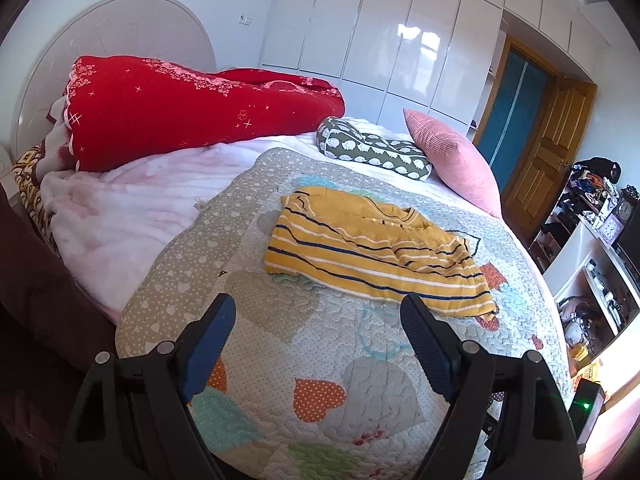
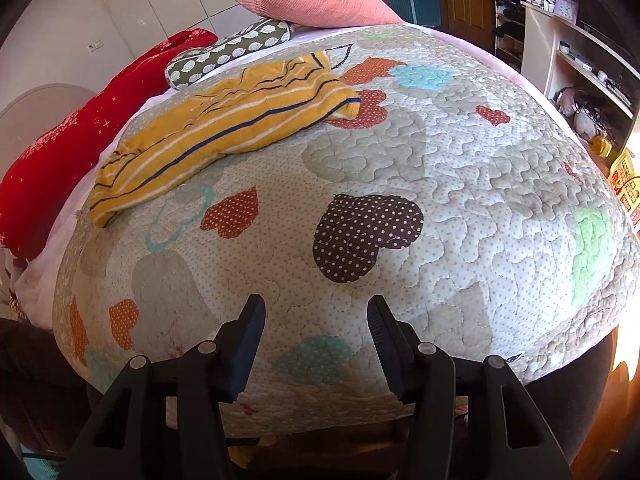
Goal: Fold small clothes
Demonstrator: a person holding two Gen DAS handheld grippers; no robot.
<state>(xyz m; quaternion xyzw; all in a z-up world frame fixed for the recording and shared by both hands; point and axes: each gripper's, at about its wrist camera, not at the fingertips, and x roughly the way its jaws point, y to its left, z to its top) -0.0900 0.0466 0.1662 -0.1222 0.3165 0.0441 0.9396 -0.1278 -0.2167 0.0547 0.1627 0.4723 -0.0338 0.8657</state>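
A small yellow garment with white and navy stripes (image 1: 376,248) lies folded over and rumpled on the heart-patterned quilt (image 1: 320,380). My left gripper (image 1: 318,306) hovers just in front of the garment's near edge, open, with nothing between its fingers. In the right wrist view the same garment (image 2: 224,124) lies far off at the upper left. My right gripper (image 2: 316,308) is open over bare quilt (image 2: 440,184) near the bed's front edge, well apart from the garment, and holds nothing.
A red floral duvet (image 1: 192,108) is bundled by the white headboard (image 1: 120,28). A green patterned cushion (image 1: 372,148) and a pink pillow (image 1: 452,160) lie behind the garment. Cluttered shelves (image 1: 592,248) stand to the right, past a wooden door (image 1: 548,144).
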